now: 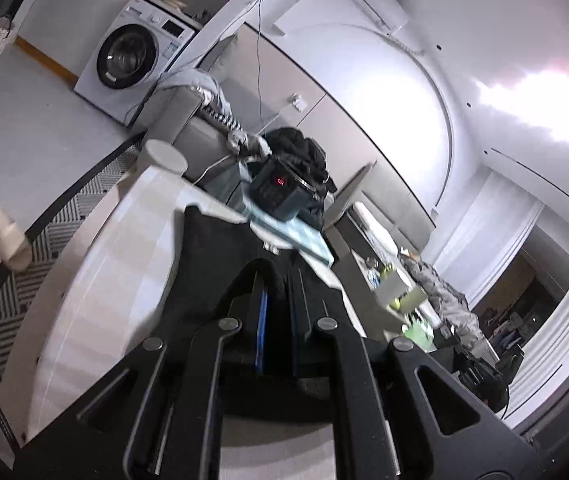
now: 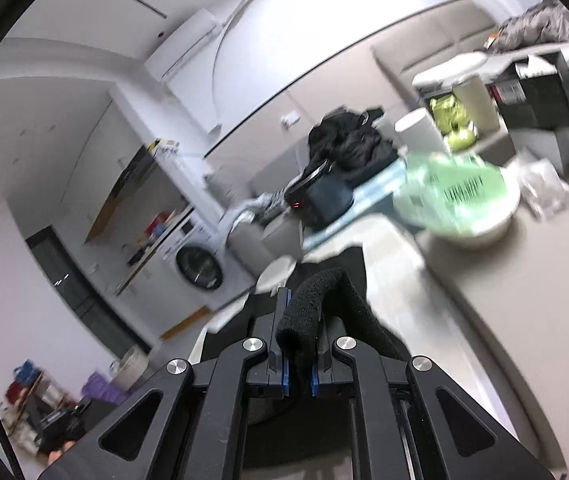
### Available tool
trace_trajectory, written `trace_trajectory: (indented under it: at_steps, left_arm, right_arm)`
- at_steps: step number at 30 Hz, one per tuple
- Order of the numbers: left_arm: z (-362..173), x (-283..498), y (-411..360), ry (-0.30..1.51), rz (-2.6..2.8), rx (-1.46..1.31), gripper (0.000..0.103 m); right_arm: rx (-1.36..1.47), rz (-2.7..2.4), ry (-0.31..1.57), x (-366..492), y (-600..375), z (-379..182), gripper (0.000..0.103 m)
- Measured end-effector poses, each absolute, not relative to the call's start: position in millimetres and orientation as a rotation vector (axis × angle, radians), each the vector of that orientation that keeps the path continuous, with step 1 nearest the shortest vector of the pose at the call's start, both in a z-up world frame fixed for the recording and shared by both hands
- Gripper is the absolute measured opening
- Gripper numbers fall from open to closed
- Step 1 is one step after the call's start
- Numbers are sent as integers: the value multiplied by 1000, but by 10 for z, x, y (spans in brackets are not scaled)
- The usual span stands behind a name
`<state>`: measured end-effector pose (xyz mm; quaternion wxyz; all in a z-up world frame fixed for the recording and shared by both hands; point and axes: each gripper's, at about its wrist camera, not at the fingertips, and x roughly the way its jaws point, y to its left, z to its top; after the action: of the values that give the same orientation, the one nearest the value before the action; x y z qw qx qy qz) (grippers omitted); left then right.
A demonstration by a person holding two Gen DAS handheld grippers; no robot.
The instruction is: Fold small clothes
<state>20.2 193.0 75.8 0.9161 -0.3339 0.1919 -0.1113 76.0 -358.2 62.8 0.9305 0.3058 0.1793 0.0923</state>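
A black garment (image 2: pixel 336 304) is pinched between the closed right fingers (image 2: pixel 299 340), a fold bulging above them. In the left view the same black cloth (image 1: pixel 212 264) runs ahead of the left fingers (image 1: pixel 278 300), clamped on it, over the pale table (image 1: pixel 124 248). No writing is legible. Both point slightly downward; beyond stands a washing machine (image 1: pixel 132 60).

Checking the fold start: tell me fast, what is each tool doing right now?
Left tool: closed, clamped on the black garment.
Right tool: closed, pinching a fold of the black garment.
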Motion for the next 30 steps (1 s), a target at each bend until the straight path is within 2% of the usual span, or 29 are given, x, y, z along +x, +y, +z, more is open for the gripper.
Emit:
trace_trajectory:
  at_steps: [13, 30]
  left_arm:
    - [823, 1968, 2071, 400, -198, -712, 6]
    - [159, 3808, 2292, 528, -118, -740, 6]
  right_arm:
    - [649, 118, 377, 2106, -3397, 812, 7]
    - [691, 28, 486, 3534, -3336, 409, 7]
